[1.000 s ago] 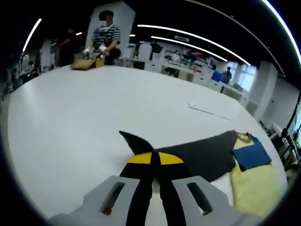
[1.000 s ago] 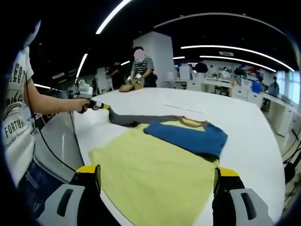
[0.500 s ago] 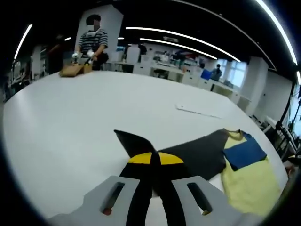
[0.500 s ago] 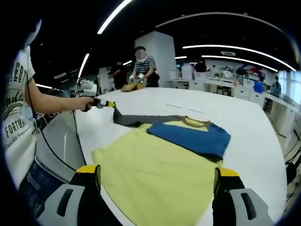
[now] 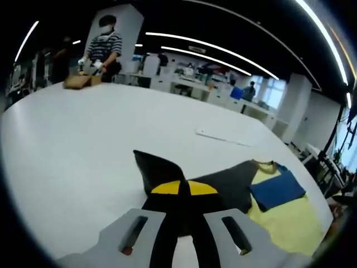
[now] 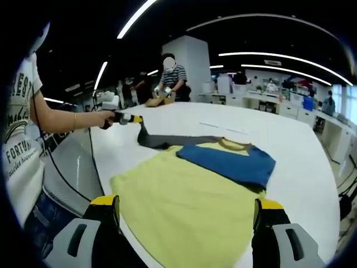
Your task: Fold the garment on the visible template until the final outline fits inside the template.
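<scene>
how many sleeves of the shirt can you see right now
2: the grey sleeve lifted by the left gripper, and the blue sleeve folded across the yellow body.

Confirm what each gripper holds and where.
Left gripper is shut on the grey sleeve at its cuff end. Right gripper is open, holding nothing.

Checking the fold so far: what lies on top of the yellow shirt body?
A blue sleeve lies folded across the yellow shirt body. The yellow cloth under it is hidden.
</scene>
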